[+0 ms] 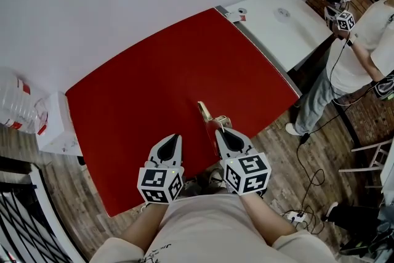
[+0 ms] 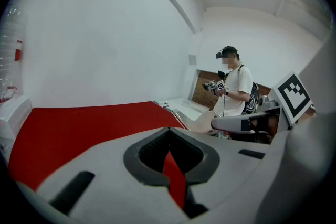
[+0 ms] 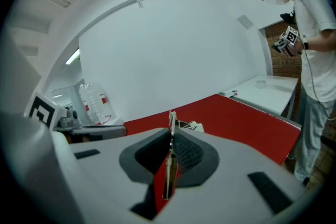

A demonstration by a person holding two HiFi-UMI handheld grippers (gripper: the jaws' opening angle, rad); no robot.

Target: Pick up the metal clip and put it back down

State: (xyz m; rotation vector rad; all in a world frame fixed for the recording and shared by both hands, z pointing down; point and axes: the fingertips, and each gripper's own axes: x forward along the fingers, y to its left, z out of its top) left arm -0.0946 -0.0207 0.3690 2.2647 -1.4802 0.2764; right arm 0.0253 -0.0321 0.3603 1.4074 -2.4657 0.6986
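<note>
The metal clip [image 1: 211, 114] is a thin brass-coloured piece near the front middle of the red table [image 1: 172, 71]. My right gripper [image 1: 223, 130] is shut on its near end. In the right gripper view a flat leg of the clip [image 3: 171, 124] stands edge-on between the pads and sticks out ahead of my right gripper [image 3: 170, 136]. Whether the clip rests on the table or hangs just above it I cannot tell. My left gripper [image 1: 174, 137] sits beside it to the left, apart from the clip. In its own view my left gripper [image 2: 169, 150] is shut and holds nothing.
A white table [image 1: 277, 24] with a small tape roll [image 1: 282, 12] joins the red one at the far right. A person [image 1: 357, 58] stands beside it with another pair of grippers. A large plastic bottle [image 1: 18, 105] and a white box [image 1: 55, 126] are at the left. Cables [image 1: 308, 188] lie on the floor.
</note>
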